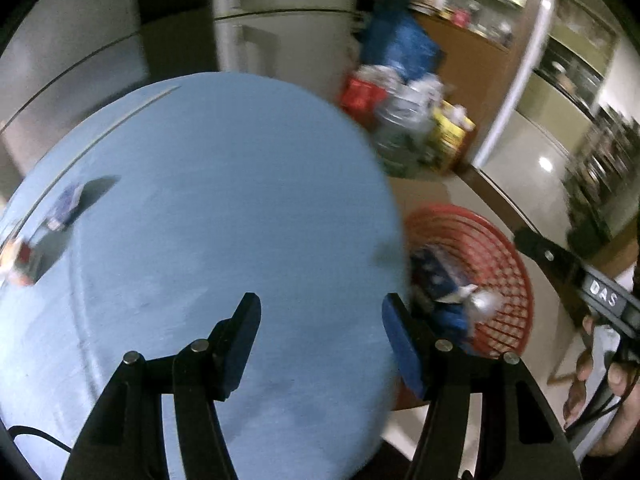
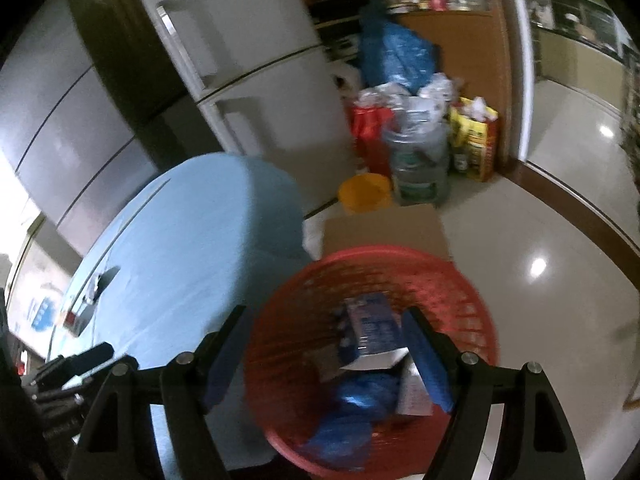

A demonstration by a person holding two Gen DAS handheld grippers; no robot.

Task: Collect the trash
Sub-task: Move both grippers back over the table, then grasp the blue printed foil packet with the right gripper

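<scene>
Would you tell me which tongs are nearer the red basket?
Right. The right tongs hover open directly above the red basket, while the left tongs sit open over the blue table beside it.

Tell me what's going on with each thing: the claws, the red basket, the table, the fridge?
Left claw: open, holding nothing, above the table.
Right claw: open, holding nothing, above the basket.
Red basket: upright on the floor, partly filled with wrappers.
Blue table: a few scraps lying at its far left edge.
Scraps: on the table, untouched.
Fridge: doors closed.
</scene>
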